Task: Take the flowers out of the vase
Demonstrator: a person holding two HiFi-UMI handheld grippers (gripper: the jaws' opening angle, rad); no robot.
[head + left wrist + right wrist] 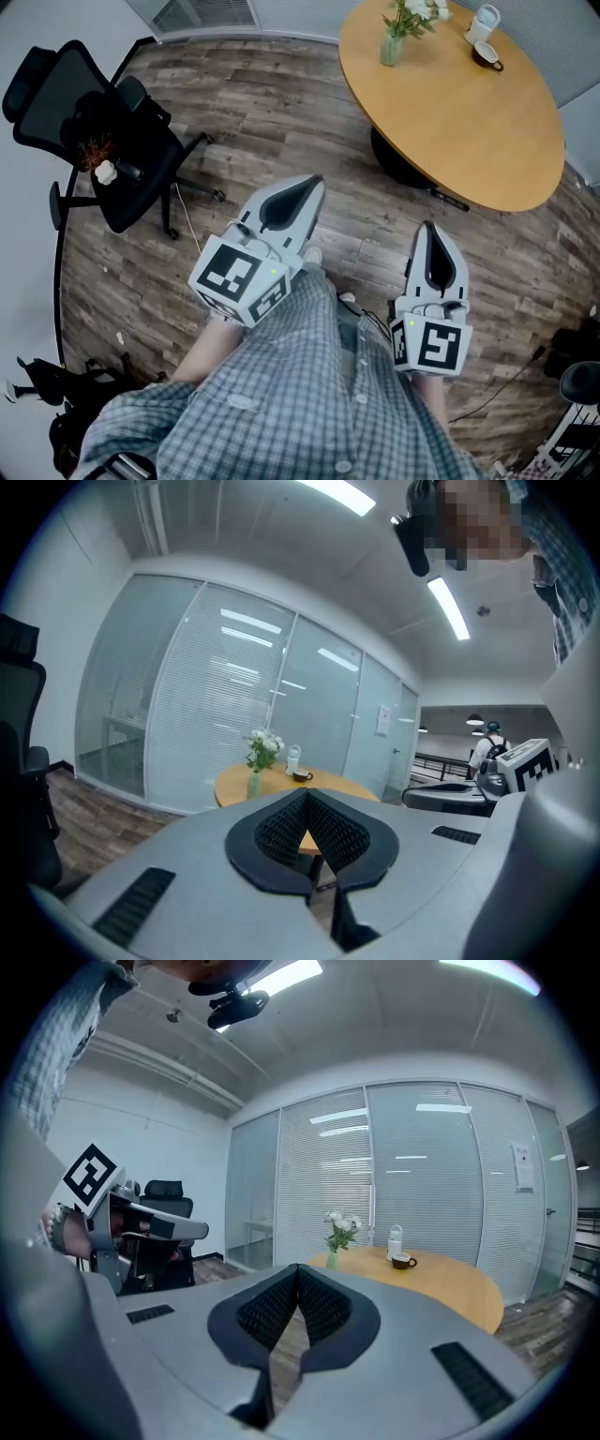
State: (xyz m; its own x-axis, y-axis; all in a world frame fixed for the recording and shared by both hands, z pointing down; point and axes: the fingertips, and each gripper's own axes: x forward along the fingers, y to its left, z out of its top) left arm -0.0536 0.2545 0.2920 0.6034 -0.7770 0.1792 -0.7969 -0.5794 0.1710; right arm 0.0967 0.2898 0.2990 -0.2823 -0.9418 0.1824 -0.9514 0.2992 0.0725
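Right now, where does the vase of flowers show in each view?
Head view: vase at the top, right of centre, by the left edge of the round table.
Left gripper view: vase left of centre, slightly below mid-height.
Right gripper view: vase near centre, slightly below mid-height.
Shared landmark: the dark cup on the same table.

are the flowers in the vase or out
In: the flowers stand upright in the vase on the round table.
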